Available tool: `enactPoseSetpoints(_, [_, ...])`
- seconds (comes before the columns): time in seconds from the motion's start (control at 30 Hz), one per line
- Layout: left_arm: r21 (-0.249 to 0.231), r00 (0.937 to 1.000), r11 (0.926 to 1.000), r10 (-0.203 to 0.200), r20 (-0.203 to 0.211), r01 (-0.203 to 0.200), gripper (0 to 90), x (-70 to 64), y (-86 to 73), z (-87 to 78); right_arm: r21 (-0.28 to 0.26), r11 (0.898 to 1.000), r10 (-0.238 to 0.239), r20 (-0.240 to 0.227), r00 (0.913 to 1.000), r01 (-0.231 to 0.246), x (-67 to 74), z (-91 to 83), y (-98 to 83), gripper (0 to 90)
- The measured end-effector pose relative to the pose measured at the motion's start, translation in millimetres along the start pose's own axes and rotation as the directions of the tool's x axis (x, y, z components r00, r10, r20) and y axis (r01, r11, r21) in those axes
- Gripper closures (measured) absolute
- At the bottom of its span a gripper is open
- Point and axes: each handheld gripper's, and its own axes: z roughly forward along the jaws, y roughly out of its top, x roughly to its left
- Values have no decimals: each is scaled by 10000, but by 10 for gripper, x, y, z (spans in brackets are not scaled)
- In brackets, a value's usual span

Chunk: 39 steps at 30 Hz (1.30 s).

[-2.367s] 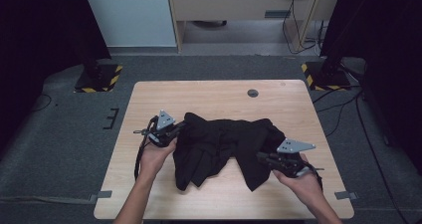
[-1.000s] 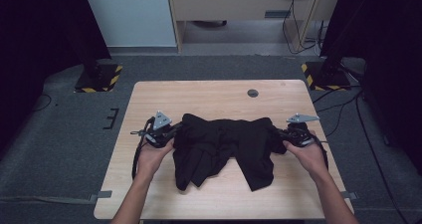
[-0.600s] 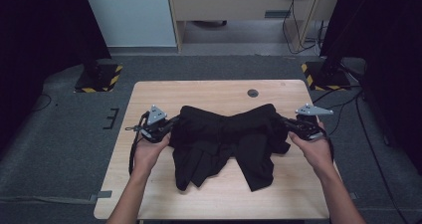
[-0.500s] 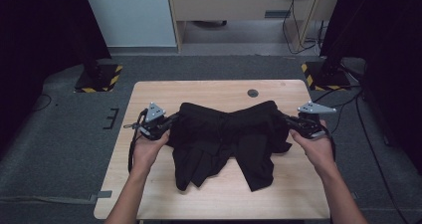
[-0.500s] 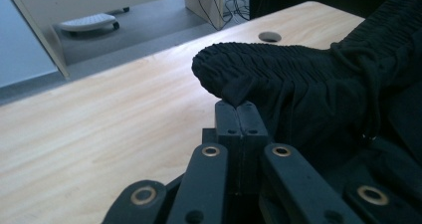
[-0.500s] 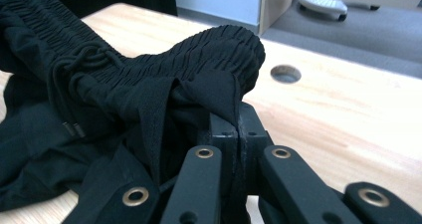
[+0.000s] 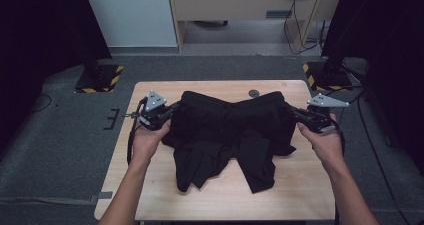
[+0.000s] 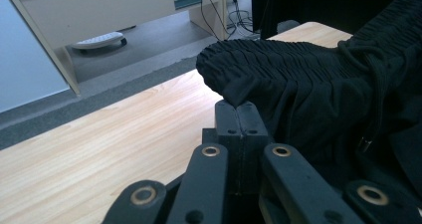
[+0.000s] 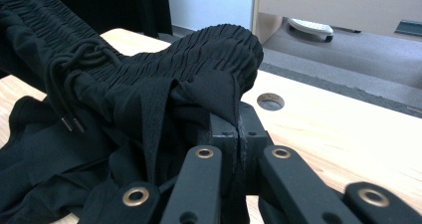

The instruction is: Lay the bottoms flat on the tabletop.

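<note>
- We hold the black shorts [image 7: 227,135] by the waistband, one corner in each gripper — the left gripper [image 7: 167,112] at the left end, the right gripper [image 7: 296,116] at the right end.
- The long axis of the waistband runs across the table [image 7: 300,195], from one gripper to the other, and it looks nearly stretched between them.
- In the left gripper view, the jaws are pressed together on the gathered elastic edge [image 8: 239,74]; the fabric continues to the right of them.
- In the right gripper view, the jaws are also clamped on the waistband corner [image 9: 224,50], and the drawstring [image 9: 69,84] hangs to the left of them.
- The two legs lie below the waistband, toward us, resting crumpled on the table.
- Both hands are equally near, so we judge that the coming move — lifting or spreading — needs both together.
</note>
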Motion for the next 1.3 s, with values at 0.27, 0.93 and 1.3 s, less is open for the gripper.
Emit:
enactPoseSetpoints(0.27, [-110,10000,9999,-14,-49,13,900,20,143,-9,-107,9999,-4,49,10000,5,-23,-3,114,889])
enactPoseSetpoints(0.93, [24,9990,10000,-17,-457,18,900,306,615,200,-184,9996,-226,314,9993,232,-223,137,750,889])
enactPoseSetpoints(1.3, [721,9974,9972,-160,-696,210,900,505,528,653,306,9992,259,327,9991,-269,-527,682,609,889])
